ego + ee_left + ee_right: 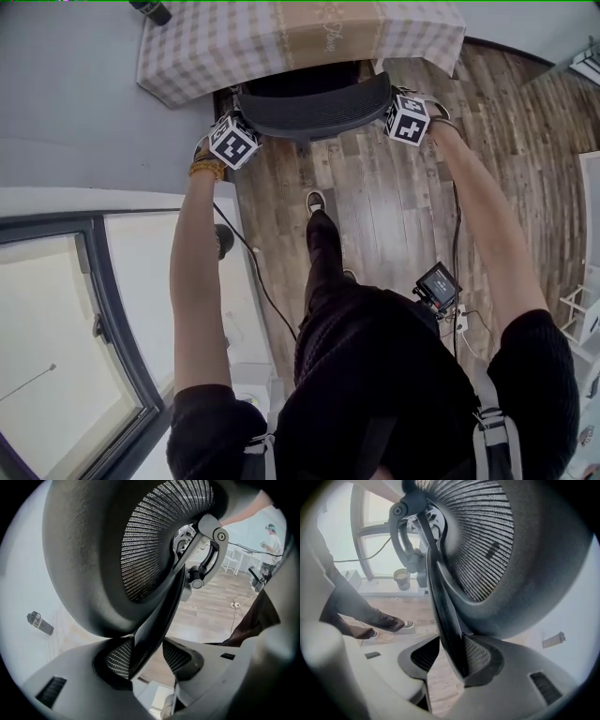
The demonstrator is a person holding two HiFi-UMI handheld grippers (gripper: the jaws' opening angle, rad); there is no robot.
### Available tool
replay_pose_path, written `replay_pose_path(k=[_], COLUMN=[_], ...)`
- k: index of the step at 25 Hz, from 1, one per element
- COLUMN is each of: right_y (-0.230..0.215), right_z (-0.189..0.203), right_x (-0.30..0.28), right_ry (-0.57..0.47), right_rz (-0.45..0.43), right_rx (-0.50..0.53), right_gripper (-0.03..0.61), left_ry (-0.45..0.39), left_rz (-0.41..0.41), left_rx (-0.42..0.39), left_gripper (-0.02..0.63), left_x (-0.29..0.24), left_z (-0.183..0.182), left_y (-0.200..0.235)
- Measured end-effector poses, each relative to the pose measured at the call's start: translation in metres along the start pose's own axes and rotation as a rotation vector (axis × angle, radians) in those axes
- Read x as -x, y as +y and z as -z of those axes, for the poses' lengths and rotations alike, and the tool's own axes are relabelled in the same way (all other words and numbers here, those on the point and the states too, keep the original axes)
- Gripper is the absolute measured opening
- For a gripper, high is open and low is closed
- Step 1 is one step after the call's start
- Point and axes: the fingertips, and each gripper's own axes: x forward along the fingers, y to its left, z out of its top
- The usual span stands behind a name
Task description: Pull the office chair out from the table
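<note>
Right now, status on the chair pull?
Left tool and right tool open, each straddling the backrest rim. Office chair close to table. Person's shoe and a cable lie behind it.

Both arms outstretched forward, left tool and right tool pitched steeply down, jaws apart.

Wood-plank floor, brown, worn. Dark-framed window at lower left. Black cable trails over the floor beside it. Small screen device, lit; white power strip just below. Pale pot by the window. Person far off, near a white stool.
</note>
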Motion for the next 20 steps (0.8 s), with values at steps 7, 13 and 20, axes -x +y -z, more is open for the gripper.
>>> replay_pose_path(k=[7,13,20], right_y=[0.031,0.053,0.070], right_z=[0.023,0.044,0.053], right_x=[0.022,0.037,0.048], right_ry=[-0.006,0.001,0.013], right_rz=[0.023,0.024,0.025], right_rx=[0.006,0.012,-0.007], right_gripper=[0.153,0.155,0.160], left_ry=[0.020,0.037,0.071], left_rz=[0.022,0.019,0.051], left_rx=[0.000,0.022,0.026], left_gripper=[0.192,0.193,0.193], left_x=[0.008,0.013,0.018], left_z=[-0.007,-0.011,-0.008], left_y=[-0.042,-0.078,-0.104])
